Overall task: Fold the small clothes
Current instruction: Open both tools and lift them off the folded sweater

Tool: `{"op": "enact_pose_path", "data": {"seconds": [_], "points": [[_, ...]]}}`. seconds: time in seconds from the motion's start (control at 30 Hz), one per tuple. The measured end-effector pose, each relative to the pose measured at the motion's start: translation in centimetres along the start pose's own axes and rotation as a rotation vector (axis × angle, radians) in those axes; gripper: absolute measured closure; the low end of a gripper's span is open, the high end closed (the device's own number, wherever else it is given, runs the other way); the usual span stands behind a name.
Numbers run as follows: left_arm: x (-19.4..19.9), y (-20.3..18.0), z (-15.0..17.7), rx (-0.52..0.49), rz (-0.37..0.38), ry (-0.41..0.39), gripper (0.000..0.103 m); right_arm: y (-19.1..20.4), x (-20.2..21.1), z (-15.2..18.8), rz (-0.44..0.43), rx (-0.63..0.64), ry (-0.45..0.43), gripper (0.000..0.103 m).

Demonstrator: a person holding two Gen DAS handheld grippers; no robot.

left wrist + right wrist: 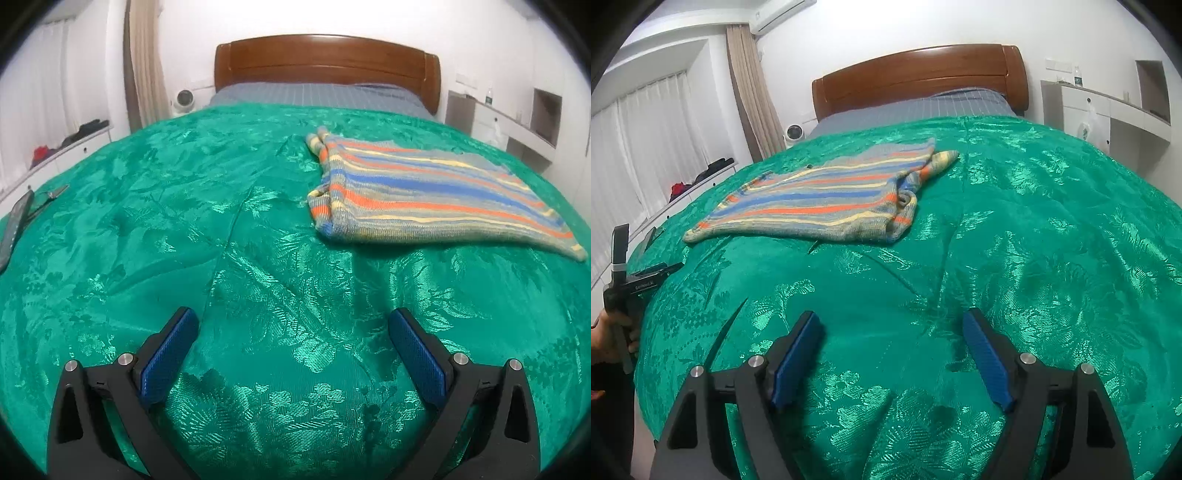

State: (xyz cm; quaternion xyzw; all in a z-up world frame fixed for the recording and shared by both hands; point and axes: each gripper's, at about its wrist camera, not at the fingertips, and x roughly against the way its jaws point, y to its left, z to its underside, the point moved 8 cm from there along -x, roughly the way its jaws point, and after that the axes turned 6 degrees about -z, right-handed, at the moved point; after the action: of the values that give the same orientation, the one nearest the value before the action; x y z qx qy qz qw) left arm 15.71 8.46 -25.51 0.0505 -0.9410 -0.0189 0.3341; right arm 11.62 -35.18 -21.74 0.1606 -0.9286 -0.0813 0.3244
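Note:
A small knitted sweater striped in grey, blue, orange and yellow lies flat on the green bedspread. In the left wrist view it is at the upper right, with its sleeve ends bunched at its left side. My left gripper is open over bare bedspread, well short of the sweater, with nothing between its blue pads. In the right wrist view the sweater lies at the upper left, far ahead of my right gripper, which is also open and empty. A hand holds the left gripper's body at that view's left edge.
A wooden headboard and a grey sheet close the far end of the bed. A dark flat object lies at the bed's left edge. White shelving stands at the right, curtains and a small fan at the left.

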Motion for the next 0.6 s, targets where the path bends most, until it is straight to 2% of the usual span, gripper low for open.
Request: {"op": "enact_pose_path", "data": {"seconds": [0.37,0.53,0.57,0.6], "points": [[0.2,0.0,0.1,0.002,-0.015,-0.006,0.001,0.0,0.1,0.0,0.006,0.003,-0.005,0.023],[2.3,-0.5,0.0,-0.065,-0.071,0.078,0.001,0.1,0.3,-0.1,0.025,-0.003,0.020,0.023],[3.1,-1.1,-0.1,-0.074,-0.049,0.089,0.001,0.2,0.3,-0.3,0.032,-0.006,0.043,0.023],[4.4,-2.4,-0.5,-0.088,0.014,0.087,0.001,0.4,0.6,-0.5,0.034,-0.016,0.076,0.022]]}}
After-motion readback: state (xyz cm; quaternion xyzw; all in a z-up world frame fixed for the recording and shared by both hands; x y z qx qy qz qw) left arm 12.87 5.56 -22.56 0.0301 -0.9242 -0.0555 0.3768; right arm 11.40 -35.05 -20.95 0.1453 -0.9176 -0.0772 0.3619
